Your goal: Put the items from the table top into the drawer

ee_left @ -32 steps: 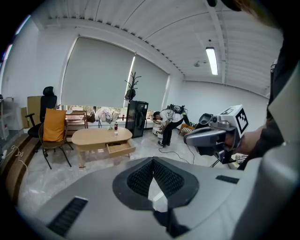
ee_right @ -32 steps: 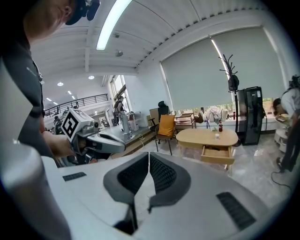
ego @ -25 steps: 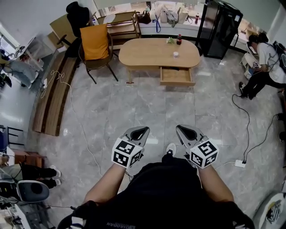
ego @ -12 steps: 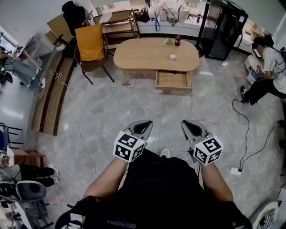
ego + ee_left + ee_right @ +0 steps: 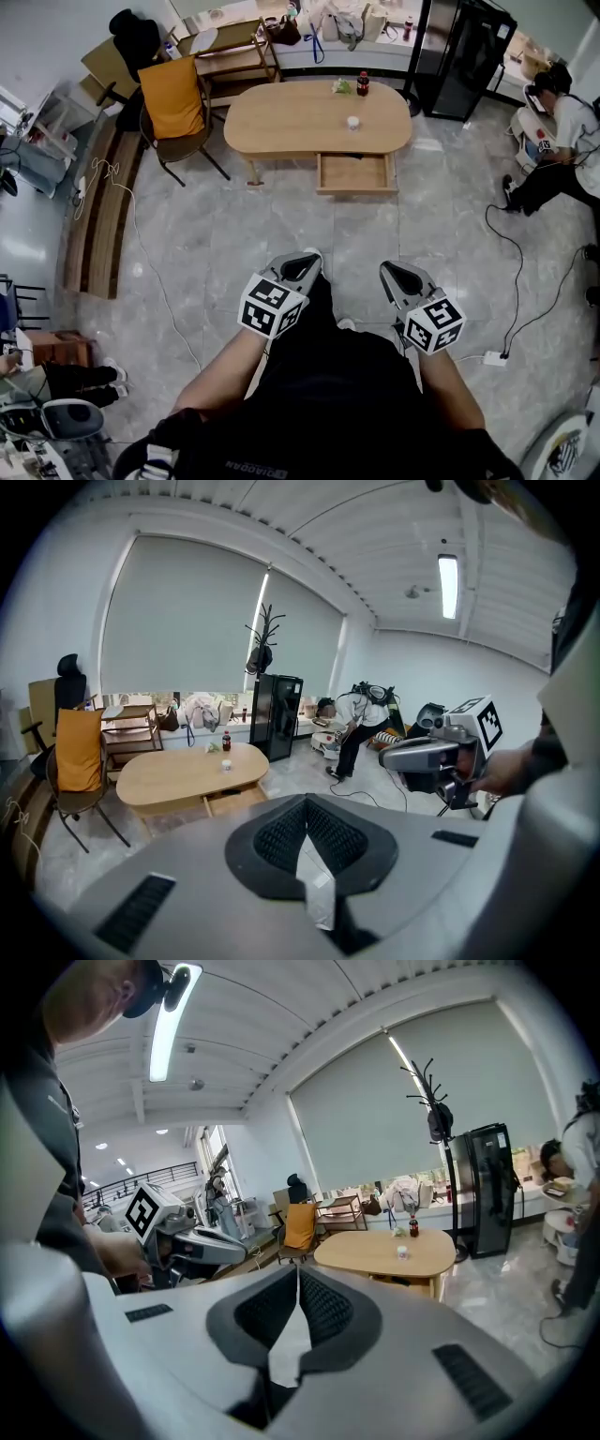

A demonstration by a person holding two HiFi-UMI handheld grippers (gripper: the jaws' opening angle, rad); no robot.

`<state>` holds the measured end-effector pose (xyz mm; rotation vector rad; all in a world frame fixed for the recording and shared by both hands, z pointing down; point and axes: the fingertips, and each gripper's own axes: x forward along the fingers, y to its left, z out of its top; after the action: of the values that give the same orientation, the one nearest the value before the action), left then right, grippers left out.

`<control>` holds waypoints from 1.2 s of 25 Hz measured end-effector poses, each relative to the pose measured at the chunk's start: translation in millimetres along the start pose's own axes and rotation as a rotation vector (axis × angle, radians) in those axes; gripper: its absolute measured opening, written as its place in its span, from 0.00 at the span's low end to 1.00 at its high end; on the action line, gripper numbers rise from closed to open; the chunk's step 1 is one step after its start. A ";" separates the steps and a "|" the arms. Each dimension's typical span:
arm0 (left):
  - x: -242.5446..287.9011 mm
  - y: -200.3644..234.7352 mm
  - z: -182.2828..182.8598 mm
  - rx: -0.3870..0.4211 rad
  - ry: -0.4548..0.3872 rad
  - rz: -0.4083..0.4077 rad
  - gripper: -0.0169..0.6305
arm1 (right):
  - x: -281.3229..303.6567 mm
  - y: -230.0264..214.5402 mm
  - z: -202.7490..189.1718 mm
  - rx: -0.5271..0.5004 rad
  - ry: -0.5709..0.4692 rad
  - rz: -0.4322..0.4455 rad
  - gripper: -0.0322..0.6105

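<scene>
Both pairs of fingers are pressed together, and they pinch nothing. The left gripper (image 5: 302, 264) and the right gripper (image 5: 394, 275) are held side by side in front of the person's tummy. There is a gap between them. They point ahead over the grey floor (image 5: 234, 234).

Far ahead of the fingers stands the wooden desk (image 5: 291, 117), well apart from both grippers. A small white cup (image 5: 352, 122) sits on it, near the edge that faces the fingers. A bottle (image 5: 363, 83) with a dark drink stands at the far edge. A little green thing (image 5: 341, 86) lies just beside the bottle, on its left.

The drawer (image 5: 354, 173) is pulled open under the near edge of the desk, just below the cup. It is straight ahead, between the two pairs of fingers.

Ahead and to the left of the left fingers is a chair (image 5: 187, 145) with an orange cushion (image 5: 172, 98). Ahead and to the right of the right fingers is a tall black cabinet (image 5: 459, 56). A person (image 5: 562, 131) bends down far off to the right.
</scene>
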<state>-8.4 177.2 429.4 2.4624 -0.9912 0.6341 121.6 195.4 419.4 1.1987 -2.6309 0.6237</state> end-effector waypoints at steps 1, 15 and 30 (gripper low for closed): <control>7.6 4.8 3.3 0.001 0.002 -0.010 0.03 | 5.3 -6.8 1.9 0.003 0.004 -0.009 0.06; 104.4 159.8 122.5 0.036 -0.047 -0.084 0.03 | 149.6 -97.0 110.1 -0.061 0.045 -0.081 0.06; 171.5 288.6 149.2 0.004 0.026 -0.084 0.03 | 278.3 -179.7 143.3 -0.069 0.132 -0.133 0.06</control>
<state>-67.8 -184.1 459.7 2.4787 -0.8722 0.6390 75.0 -162.2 437.2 1.2542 -2.4214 0.5630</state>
